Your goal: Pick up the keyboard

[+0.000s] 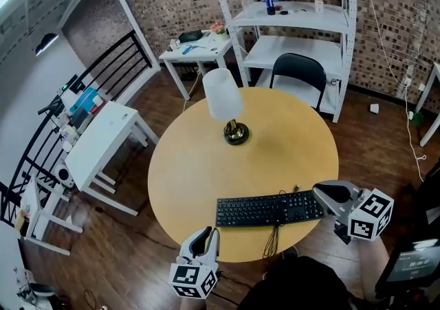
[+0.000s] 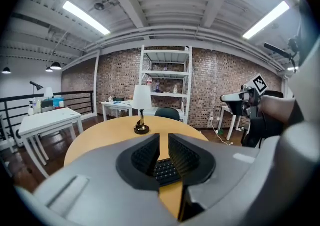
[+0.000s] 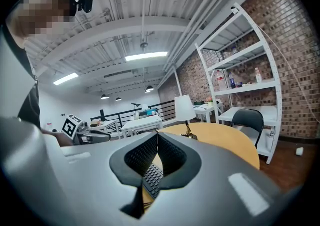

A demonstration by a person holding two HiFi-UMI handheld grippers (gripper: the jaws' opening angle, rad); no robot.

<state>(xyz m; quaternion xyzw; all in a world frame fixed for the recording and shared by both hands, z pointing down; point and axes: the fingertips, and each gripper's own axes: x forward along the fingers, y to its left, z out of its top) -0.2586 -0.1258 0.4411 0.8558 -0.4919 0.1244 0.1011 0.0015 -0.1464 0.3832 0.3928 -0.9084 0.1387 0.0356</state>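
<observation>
A black keyboard (image 1: 268, 209) lies near the front edge of the round wooden table (image 1: 206, 164), with its cable hanging over the edge. My left gripper (image 1: 210, 231) hovers at the table's front edge, just left of the keyboard's left end. Its jaws stand a narrow gap apart with nothing between them, and the keyboard (image 2: 165, 170) shows through the gap. My right gripper (image 1: 317, 190) is at the keyboard's right end, shut and empty. The keyboard (image 3: 151, 177) lies just beyond and below its tips. Each gripper shows in the other's view: right gripper (image 2: 235, 98), left gripper (image 3: 100, 137).
A white-shaded lamp (image 1: 223, 95) stands on the table beyond the keyboard. A black chair (image 1: 297, 71) and white shelving (image 1: 289, 16) are behind the table. White side tables (image 1: 103, 140) and a black railing (image 1: 41, 144) are at the left. A cable (image 1: 412, 137) trails on the floor at right.
</observation>
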